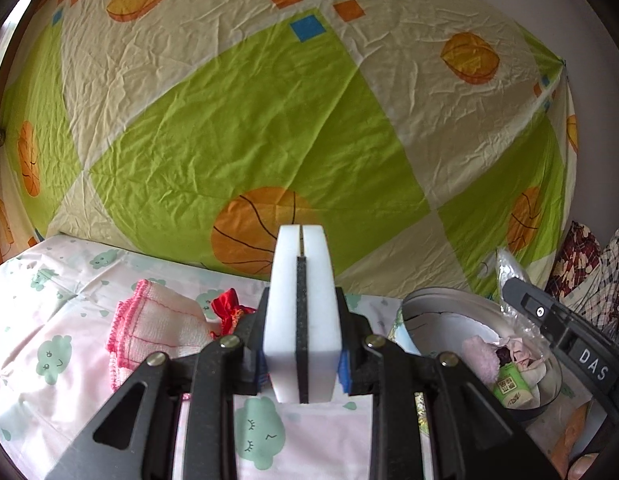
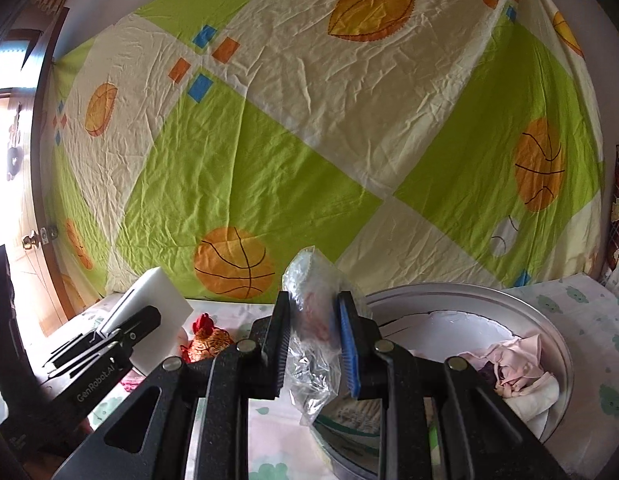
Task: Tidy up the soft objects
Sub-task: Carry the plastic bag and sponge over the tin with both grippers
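My left gripper point(image 1: 301, 236) is shut, its white foam pads pressed together with nothing between them, raised above the bed. To its left lie a pink-edged white knit cloth point(image 1: 157, 328) and a red and orange plush toy point(image 1: 227, 312). My right gripper point(image 2: 314, 300) is shut on a clear plastic bag point(image 2: 314, 332) with something pink inside, held just left of a round metal basin point(image 2: 549, 320). The basin point(image 1: 429, 304) holds pink and cream cloths point(image 2: 517, 364), a pink towel point(image 1: 479, 356) and a green bottle point(image 1: 509, 388).
A green and cream sheet with basketball prints point(image 1: 269, 120) hangs behind the bed. The bed cover point(image 1: 49, 320) is pink with green cloud faces. Patterned fabrics point(image 1: 581, 264) are piled at the far right. A door with a knob point(image 2: 29, 240) stands at the left.
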{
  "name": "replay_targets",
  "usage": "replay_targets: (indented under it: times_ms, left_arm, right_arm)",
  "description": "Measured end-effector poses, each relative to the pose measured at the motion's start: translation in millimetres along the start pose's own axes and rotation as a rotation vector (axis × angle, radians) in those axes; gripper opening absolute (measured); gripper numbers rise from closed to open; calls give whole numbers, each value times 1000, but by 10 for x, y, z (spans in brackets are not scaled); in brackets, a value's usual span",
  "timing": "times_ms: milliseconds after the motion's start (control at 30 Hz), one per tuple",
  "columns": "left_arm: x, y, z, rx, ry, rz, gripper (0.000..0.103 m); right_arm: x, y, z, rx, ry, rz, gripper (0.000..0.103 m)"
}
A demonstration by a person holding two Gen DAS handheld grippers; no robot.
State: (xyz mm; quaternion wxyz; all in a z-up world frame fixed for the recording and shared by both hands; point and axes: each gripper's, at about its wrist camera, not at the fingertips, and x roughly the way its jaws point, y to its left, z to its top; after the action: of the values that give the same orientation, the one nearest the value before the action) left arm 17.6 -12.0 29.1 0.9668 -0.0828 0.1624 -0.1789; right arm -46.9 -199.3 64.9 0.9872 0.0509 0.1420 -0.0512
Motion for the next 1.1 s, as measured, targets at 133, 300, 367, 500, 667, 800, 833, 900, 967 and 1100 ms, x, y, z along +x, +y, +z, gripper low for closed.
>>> replay_targets:
  times_ms: [133,300,367,500,667,800,833,900,967,1100]
  left_arm:
    - [22,-88,-39,4,15,-6,24]
    - [46,-255,-98,15,33,-18,24]
    - [57,-335,-121,23,39,-24,24]
    - [80,-498,-151,35,49,-44,24]
    - [97,-738,-160,63,53,-71,24]
    - [109,-922,-132,78,51,-98,24]
    - [113,-970,-120,83,50,-105,24]
    - [129,-1066,-102,96,48,-115,25]
    - [147,-1156,-84,107,48,-125,25]
    - [192,-1316,-85,120,55,-143,24]
  right_arm:
    - [36,-167,-19,13,27,-14,25]
    - [15,-285,3,-2,26,-43,25]
    - [11,-332,11,-7,28,-52,25]
    - [6,-461,29,-7,31,-75,25]
    - [7,-615,57,0,35,-103,25]
    - [-13,-714,78,-16,23,-126,25]
    - [-18,-745,85,-18,20,-131,25]
    - [-24,-818,98,-16,18,-142,25]
    - [-27,-902,113,-10,15,-157,25]
    - [-31,-1088,142,12,14,-182,25]
